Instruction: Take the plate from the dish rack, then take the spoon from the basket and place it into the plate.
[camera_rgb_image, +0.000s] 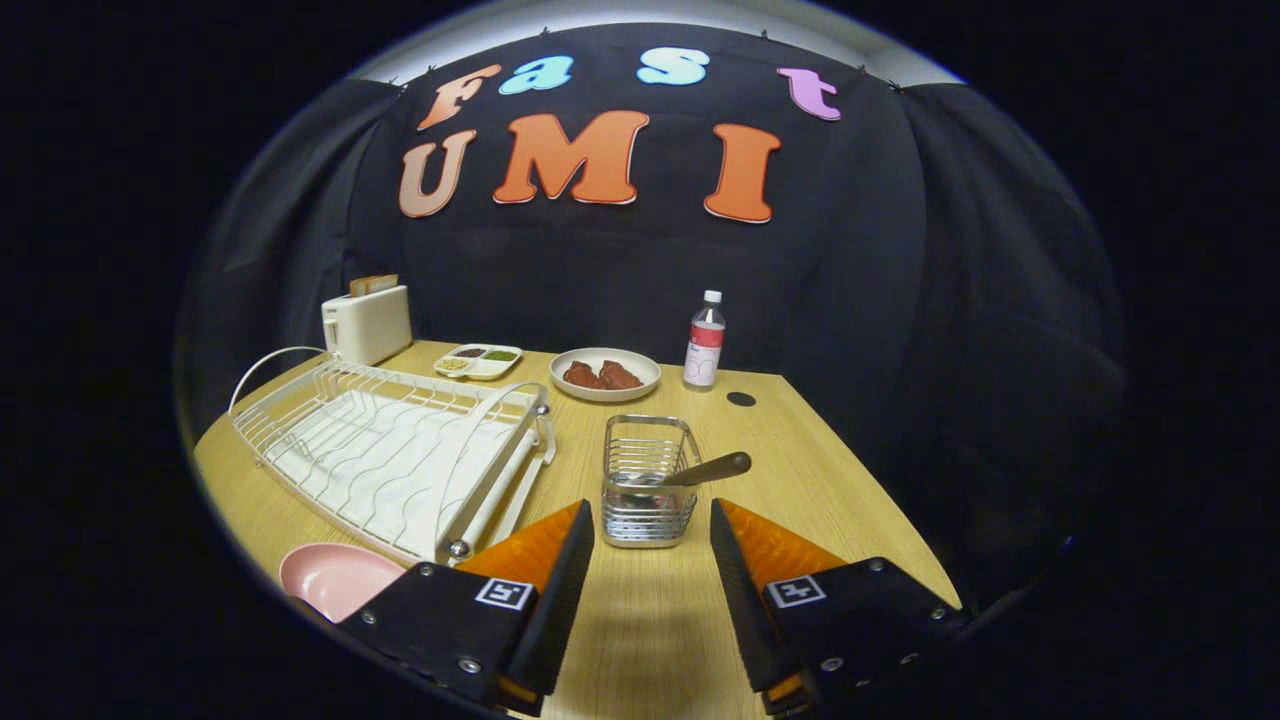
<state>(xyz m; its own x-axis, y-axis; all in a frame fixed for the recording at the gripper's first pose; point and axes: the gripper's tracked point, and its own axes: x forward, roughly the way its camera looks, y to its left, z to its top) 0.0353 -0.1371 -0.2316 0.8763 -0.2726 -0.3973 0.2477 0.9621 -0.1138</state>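
We see wooden tabletop (640, 620) | left: dish rack (390, 455), pink plate (335, 578), toaster (367, 322) | centre: basket (648, 495) | far: tray (479, 361), meat plate (605, 374), bottle (705, 342)

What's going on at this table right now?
A person holds a hand-held gripper, its fingers open and holding nothing, aimed at a wire basket just ahead. A spoon leans inside it, handle sticking out. The pink plate already lies on the table beside the dish rack, so the spoon comes next.
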